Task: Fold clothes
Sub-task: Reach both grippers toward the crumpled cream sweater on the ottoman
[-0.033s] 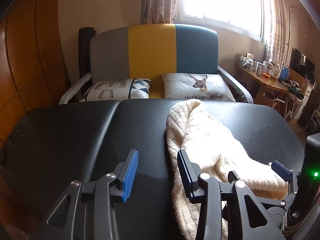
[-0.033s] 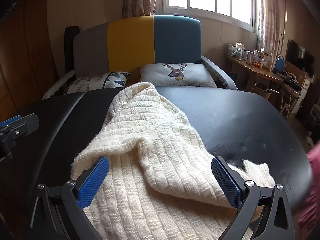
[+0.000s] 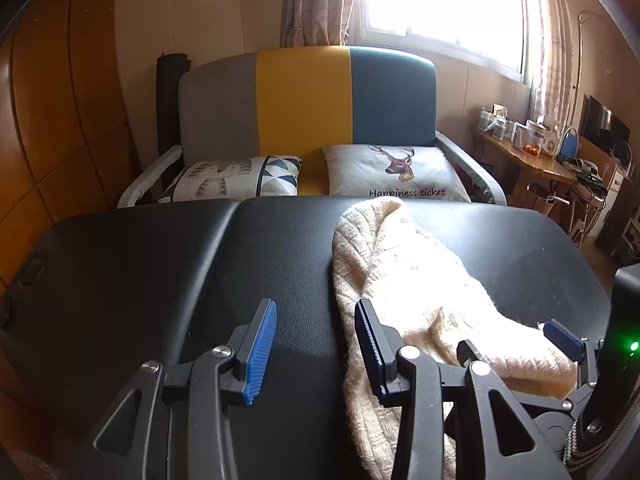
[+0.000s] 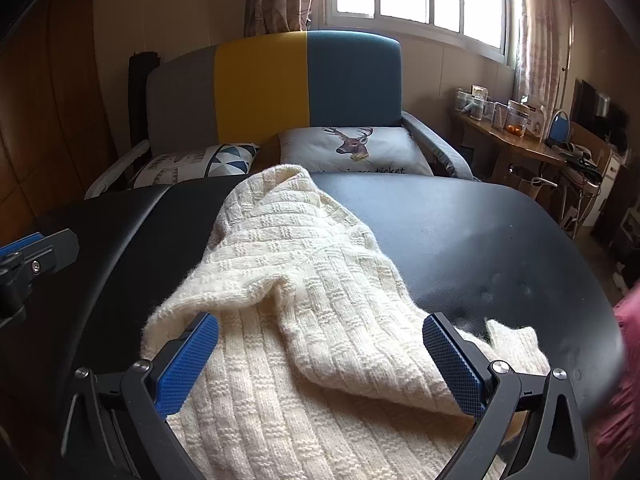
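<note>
A cream knit sweater (image 4: 304,280) lies crumpled lengthwise on a black padded table (image 4: 480,232); it also shows in the left wrist view (image 3: 404,276). My left gripper (image 3: 316,344) is open and empty over the bare table (image 3: 160,264), with its right finger at the sweater's left edge. My right gripper (image 4: 320,360) is wide open and holds nothing, low over the sweater's near part, with a fold of it between the jaws. The right gripper also shows at the right in the left wrist view (image 3: 520,344).
A grey, yellow and blue sofa (image 3: 304,104) with two cushions (image 3: 396,172) stands behind the table. A wooden desk (image 3: 528,152) with jars and clutter is at the right under the window. Wooden wall panels (image 3: 48,152) are at the left.
</note>
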`<state>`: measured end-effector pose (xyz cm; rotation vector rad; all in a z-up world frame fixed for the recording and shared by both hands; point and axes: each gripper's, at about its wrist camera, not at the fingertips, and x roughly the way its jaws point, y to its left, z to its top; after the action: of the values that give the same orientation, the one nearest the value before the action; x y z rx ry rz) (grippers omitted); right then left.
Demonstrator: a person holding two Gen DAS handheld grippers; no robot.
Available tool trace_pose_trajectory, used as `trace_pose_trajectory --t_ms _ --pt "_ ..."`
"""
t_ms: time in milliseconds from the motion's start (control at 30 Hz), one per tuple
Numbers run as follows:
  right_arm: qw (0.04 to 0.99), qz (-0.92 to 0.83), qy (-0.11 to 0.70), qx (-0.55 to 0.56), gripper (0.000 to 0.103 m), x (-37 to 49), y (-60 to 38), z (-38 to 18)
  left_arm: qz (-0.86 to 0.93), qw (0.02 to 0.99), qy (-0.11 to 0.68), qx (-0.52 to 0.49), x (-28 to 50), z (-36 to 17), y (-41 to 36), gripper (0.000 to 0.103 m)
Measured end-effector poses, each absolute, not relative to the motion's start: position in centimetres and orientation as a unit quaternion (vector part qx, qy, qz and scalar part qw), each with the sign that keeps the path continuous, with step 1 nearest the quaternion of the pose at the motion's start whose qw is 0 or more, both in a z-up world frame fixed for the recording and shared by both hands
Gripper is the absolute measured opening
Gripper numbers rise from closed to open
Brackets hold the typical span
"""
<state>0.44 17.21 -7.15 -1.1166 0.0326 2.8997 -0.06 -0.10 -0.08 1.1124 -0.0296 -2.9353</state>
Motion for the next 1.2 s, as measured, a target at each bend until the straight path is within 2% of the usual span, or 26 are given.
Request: trace_pose_trajectory --t_ms 400,500,633,833,967,1033,1200 --pt "0.028 0.937 0.006 -0.349 0.103 0.4 17.4 -6.8 -0.926 -0.007 -0.005 0.378 -1.2 -1.3 -0.9 0.041" --pt "0.033 0.936 0.002 -0.351 0.103 0.1 17.3 -6.8 -0.923 -0.027 0.008 0.384 -1.2 -1.7 -1.3 0.046" --pt "0.032 0.938 0.001 -0.346 0.103 0.5 17.3 -6.6 -0.904 -0.1 0.094 0.406 -1.5 -2.9 -3.4 0.046" --pt "-0.023 0.937 0.013 -0.349 0.103 1.2 17.6 -6.6 -0.894 -0.1 0.071 0.432 -0.8 -4.8 -3.3 0.046" --pt "-0.104 0.911 0.116 -0.382 0.103 2.4 21.2 -7.6 -0.87 -0.139 0.099 0.463 -0.3 -6.4 -4.3 0.046" --pt "-0.119 0.891 0.182 -0.398 0.103 3.3 23.9 -8.5 -0.847 -0.177 0.139 0.482 -0.1 -7.2 -5.0 0.046" --pt "-0.122 0.853 0.325 -0.391 0.103 6.2 31.0 -10.2 -0.831 -0.215 0.135 0.495 0.9 -7.9 -4.6 0.046"
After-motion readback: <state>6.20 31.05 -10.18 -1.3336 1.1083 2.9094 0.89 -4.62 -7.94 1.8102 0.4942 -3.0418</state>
